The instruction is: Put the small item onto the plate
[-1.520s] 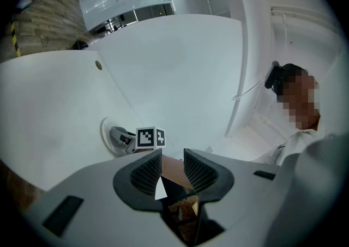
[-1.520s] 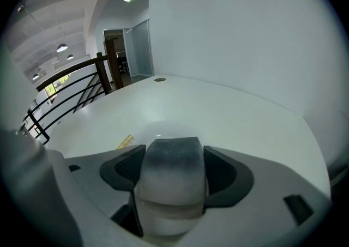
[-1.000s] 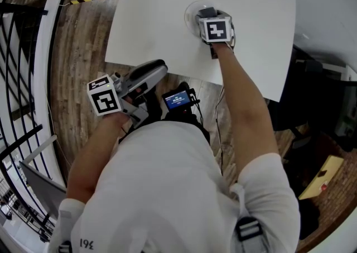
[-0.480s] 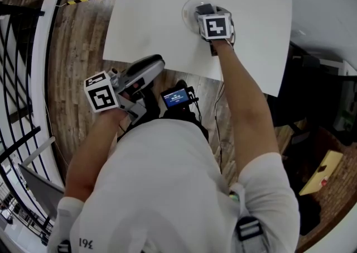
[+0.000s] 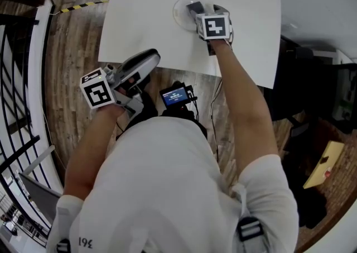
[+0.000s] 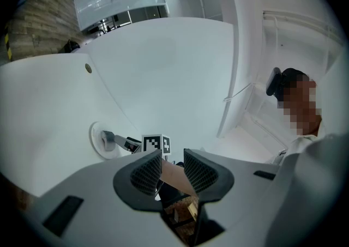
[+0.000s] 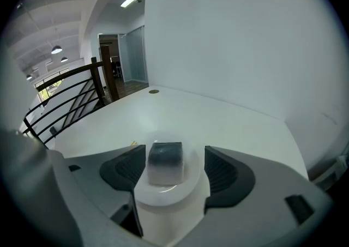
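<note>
While the block (image 7: 165, 158) is sitting on the plate (image 7: 169, 196), the right gripper (image 7: 175, 168) is holding its jaws wide open on either side, with clear gaps between the pads and the block. The plate is lying on the white table (image 5: 150, 17), towards its far half. Nothing else is standing on the table near it; a small round fitting (image 7: 154, 91) is showing in the tabletop farther off. A dark railing (image 7: 65, 96) is running past the table's left side, and a strip of yellow-black tape (image 5: 83, 4) is lying on the wood floor (image 5: 72, 73) beside the table's corner. A small device with a lit blue screen (image 5: 176, 97) is hanging at the person's front, below the table's near edge.

The right arm (image 5: 240, 95) is reaching straight out over the near edge, placing the gripper low over the plate. The left arm (image 5: 89, 151) is staying bent and close to the body, keeping the left gripper (image 6: 173, 170) off the table over the floor. Its jaws are standing a little apart with nothing between them; only the person's right arm is showing through the gap.

The block is showing a dark top and a paler side facing the right gripper's camera. It seems to be lying along the line of the jaws, though I cannot tell its long axis for sure.
</note>
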The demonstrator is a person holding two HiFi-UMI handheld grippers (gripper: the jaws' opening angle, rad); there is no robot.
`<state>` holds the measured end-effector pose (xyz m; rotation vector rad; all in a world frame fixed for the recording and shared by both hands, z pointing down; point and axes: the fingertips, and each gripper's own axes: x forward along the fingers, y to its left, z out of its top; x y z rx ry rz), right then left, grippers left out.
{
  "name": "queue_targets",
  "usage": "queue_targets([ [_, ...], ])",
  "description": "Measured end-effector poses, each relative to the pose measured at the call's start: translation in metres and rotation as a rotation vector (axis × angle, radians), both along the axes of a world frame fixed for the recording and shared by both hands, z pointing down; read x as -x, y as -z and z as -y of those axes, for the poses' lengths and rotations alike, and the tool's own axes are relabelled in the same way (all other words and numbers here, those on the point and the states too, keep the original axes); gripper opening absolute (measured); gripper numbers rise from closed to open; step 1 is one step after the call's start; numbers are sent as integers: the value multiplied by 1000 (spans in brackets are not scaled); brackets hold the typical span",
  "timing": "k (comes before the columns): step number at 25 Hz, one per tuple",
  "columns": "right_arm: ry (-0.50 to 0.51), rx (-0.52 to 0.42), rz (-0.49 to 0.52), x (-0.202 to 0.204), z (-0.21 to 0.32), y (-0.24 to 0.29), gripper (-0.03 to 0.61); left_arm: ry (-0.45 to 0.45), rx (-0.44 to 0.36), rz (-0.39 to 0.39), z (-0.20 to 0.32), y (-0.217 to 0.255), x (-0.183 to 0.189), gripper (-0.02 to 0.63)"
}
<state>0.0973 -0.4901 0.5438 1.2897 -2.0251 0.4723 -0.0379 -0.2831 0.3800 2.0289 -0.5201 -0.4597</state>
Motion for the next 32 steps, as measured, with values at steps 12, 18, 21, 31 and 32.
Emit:
queue_targets([
  [12,-62,-66,108,-9,-28,40,321,-4,-28,-43,-7,12,0,118],
  [18,-69,-87,201,-6,-46,61,319,10,-42,-77,-11,26,5,118],
  [21,-45,-120,231,3,-59,82,220,12,-64,-80,-17,32,11,118],
  [31,8,-190,344,24,-107,147,2,-8,-124,-120,-39,62,15,118],
  [32,10,-195,363,26,-112,155,2,-9,-130,-126,-41,66,16,118],
])
